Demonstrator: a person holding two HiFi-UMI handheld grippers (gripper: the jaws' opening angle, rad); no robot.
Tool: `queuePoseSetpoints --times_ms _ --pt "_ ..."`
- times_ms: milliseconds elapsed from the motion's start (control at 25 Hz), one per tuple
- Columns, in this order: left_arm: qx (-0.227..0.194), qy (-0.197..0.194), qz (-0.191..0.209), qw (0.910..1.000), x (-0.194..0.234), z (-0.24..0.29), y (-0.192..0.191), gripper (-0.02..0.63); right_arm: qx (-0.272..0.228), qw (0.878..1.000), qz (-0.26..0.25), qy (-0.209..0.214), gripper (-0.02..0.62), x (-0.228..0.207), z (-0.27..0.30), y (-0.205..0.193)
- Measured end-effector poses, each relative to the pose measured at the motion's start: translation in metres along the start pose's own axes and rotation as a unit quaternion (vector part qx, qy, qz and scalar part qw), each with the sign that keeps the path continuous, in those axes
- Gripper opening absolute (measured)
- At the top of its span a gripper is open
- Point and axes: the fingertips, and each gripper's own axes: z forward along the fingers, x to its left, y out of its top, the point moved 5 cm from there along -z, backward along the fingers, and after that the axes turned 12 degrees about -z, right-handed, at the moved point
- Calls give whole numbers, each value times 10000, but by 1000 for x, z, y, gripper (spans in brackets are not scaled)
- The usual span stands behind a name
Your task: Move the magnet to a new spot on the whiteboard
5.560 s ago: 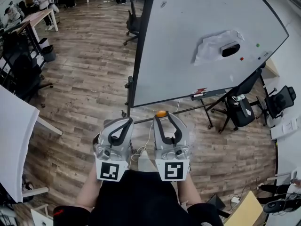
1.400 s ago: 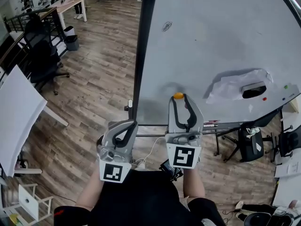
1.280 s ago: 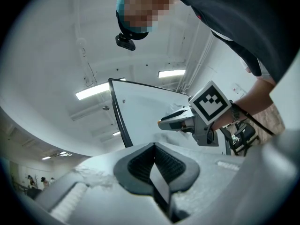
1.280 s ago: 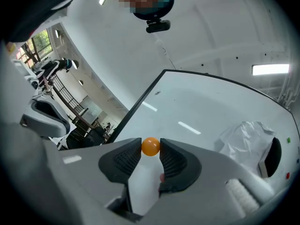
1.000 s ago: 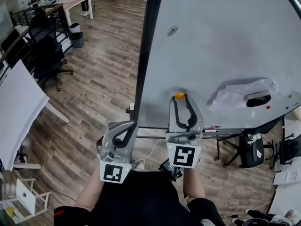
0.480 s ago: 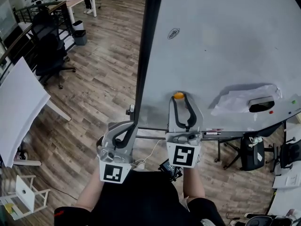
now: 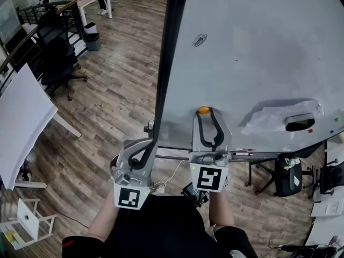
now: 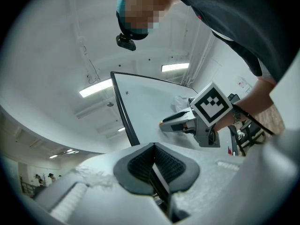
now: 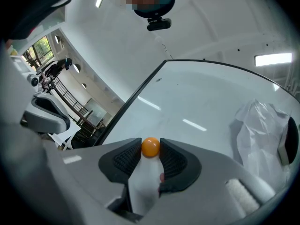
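Right claw (image 9: 150,151) is pinching the magnet (image 9: 150,146). It sits right at the very tips, one ribbed pad on each side, with most of it poking out beyond them. It's a small, glossy orange ball of a thing, smooth and round, with a soft highlight on top.

From the head view the claw's tips are up at the lower part of the whiteboard (image 7: 258,47). Whether the magnet actually touches the surface or sits just off it, I can't tell.

Now the room around it. Straight ahead of the claw and up, bare white board, lots of it, with only a small scribble (image 7: 200,40) well above. To the claw's left the board's black frame (image 7: 166,63) runs near, so little space that way. To the claw's right, a crumpled plastic sheet (image 7: 271,116) is stuck to the board with a dark eraser (image 7: 300,124) on it, and a red dot (image 7: 310,130) sits just past that. Under the claw, the tray (image 7: 242,152) lines the bottom edge.

Left claw (image 8: 152,161) hangs low beside the frame, off the board, pads pressed together with nothing between them.
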Motion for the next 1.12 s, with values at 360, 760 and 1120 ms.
queuePoseSetpoints --times_ms 360,760,1120 --pt "-2 -25 -28 10000 0 1 -2 2 -24 10000 52 11 126 0 0 -1" --pt "-49 -67 -41 10000 2 -4 2 2 18 9999 116 -52 129 -1 -5 4" --pt "-141 -264 -91 9995 -2 -12 8 2 64 9999 137 -79 103 3 -22 16"
